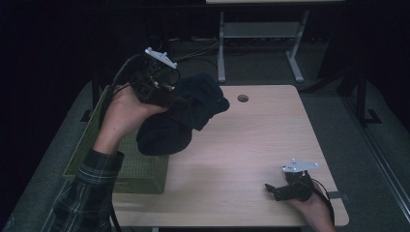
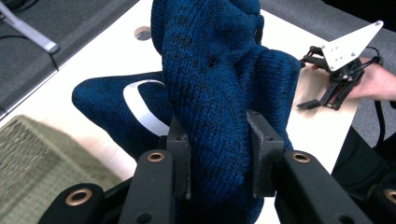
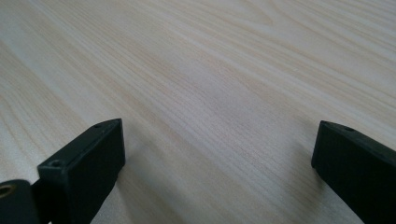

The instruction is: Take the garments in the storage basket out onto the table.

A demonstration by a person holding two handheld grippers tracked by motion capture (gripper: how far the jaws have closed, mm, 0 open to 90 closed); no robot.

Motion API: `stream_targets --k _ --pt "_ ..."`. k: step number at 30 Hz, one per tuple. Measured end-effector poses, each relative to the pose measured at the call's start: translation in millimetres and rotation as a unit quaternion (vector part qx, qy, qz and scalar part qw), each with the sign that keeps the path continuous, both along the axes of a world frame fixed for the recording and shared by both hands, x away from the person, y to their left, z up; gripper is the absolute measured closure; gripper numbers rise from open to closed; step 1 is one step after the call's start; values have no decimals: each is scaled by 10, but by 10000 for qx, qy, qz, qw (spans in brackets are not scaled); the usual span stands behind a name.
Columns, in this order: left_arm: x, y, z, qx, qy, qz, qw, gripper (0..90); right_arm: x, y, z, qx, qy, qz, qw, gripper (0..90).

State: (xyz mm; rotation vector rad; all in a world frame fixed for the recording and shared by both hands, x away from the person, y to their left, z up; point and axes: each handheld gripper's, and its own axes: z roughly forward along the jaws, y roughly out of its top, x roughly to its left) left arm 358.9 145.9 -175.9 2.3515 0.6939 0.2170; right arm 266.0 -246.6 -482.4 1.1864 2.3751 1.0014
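High view, looking down on a pale wooden table (image 1: 251, 145) in a dim room: the left gripper (image 1: 180, 101), in the upper left of the frame, is raised above the table and clamped on a dark blue knitted garment (image 1: 179, 116). The garment hangs as a bunched mass from the jaws, over the table's left part and the near corner of a green woven basket (image 1: 140, 169); in the low light its shape and whether its lower end touches the table cannot be made out. The basket sits at the table's left edge, its far side covered by the person's left hand (image 1: 123, 113) and plaid sleeve (image 1: 89, 193).

Left gripper view, close up: both black pads (image 2: 265, 154) press into a thick fold of the blue knit (image 2: 215, 93), which rises up the middle of the frame and blocks much of the table behind. A white curved mark (image 2: 142, 109) shows on the fabric at centre left, partly tucked behind the fold, so what it depicts is unclear. The basket (image 2: 37, 158) appears blurred at lower left.

At the lower right of the high view, the right gripper (image 1: 271, 189) rests low at the table's near edge, its hand (image 1: 314, 210) cut off by the frame's bottom. Right gripper view: its two jaws stand wide apart with bare wood grain (image 3: 210, 93) between them, holding nothing.
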Motion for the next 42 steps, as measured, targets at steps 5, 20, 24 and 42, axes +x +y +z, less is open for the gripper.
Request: stream_targets --k 5,20,24,42 --pt "19 -166 -48 -79 38 -152 9998 669 -2 1 1 5 10 -1 10000 24" --pt "83 -717 -408 -77 350 -593 9976 668 -4 3 2 12 14 -16 10000 23" --pt "87 -865 -543 -80 445 -689 9966 669 -1 1 1 3 -20 -2 10000 24" --pt "100 -1447 -1101 -321 906 -1112 9891 669 0 -1 1 17 -22 1 10000 26"
